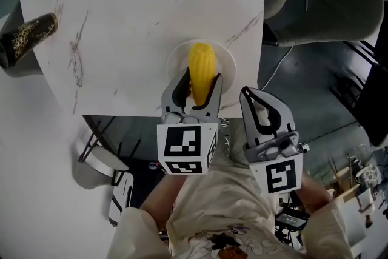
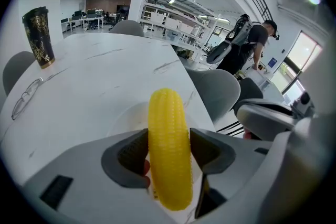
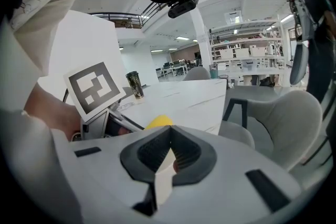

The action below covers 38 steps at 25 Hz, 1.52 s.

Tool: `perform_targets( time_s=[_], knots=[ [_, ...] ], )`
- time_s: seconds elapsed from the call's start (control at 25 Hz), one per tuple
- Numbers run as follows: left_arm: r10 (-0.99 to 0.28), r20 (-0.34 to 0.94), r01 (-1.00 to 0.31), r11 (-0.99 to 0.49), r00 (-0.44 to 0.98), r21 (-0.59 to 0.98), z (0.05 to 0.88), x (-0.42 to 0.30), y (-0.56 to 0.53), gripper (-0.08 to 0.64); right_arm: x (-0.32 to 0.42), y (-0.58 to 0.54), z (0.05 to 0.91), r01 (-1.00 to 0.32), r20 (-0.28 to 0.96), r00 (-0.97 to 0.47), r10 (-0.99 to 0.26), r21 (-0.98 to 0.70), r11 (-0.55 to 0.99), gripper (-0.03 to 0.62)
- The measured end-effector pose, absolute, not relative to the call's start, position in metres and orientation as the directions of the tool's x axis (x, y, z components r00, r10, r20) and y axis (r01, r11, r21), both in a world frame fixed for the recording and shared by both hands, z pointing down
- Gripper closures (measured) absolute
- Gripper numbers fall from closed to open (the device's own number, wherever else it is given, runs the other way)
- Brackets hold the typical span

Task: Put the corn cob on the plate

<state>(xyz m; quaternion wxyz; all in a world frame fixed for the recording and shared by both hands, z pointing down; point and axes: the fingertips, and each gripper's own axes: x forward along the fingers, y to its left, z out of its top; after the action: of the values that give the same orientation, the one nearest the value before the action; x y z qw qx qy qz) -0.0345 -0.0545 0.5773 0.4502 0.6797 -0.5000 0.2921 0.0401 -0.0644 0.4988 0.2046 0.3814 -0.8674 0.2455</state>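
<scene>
The left tongs (image 1: pixel 200 78) are clenching the corn (image 1: pixel 200 62) over the plate (image 1: pixel 228 61) at the desk's (image 1: pixel 133 21) near edge. The right tongs (image 1: pixel 248 94) are hanging just beside, pressed together on nothing, off the desk.

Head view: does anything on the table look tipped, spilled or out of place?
Nothing is spilled or damaged. The cup stands upright, and the left gripper is shut on the corn cob over the plate. The plate does sit close to the table's near edge.
</scene>
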Motion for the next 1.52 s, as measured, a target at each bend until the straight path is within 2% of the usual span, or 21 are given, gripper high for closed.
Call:
perform_targets(
  time_s=[0.24,0.64,1.52],
  knots=[
    [-0.42,0.852,-0.947,-0.068,0.313,0.314,0.579,-0.036,-0.056,0.308,0.042,-0.068,0.498,-0.769,0.533,-0.619,-0.576,-0.262,0.583,0.589],
    [-0.442,0.82,-0.925,-0.064,0.363,0.375,0.574,-0.033,-0.052,0.307,0.041,-0.064,0.504,-0.771,0.537,-0.613,-0.579,-0.246,0.588,0.589],
    [-0.561,0.748,-0.921,-0.072,0.355,0.383,0.501,-0.045,-0.053,0.31,0.028,-0.075,0.461,-0.766,0.483,-0.622,-0.617,-0.209,0.608,0.589]
  ],
)
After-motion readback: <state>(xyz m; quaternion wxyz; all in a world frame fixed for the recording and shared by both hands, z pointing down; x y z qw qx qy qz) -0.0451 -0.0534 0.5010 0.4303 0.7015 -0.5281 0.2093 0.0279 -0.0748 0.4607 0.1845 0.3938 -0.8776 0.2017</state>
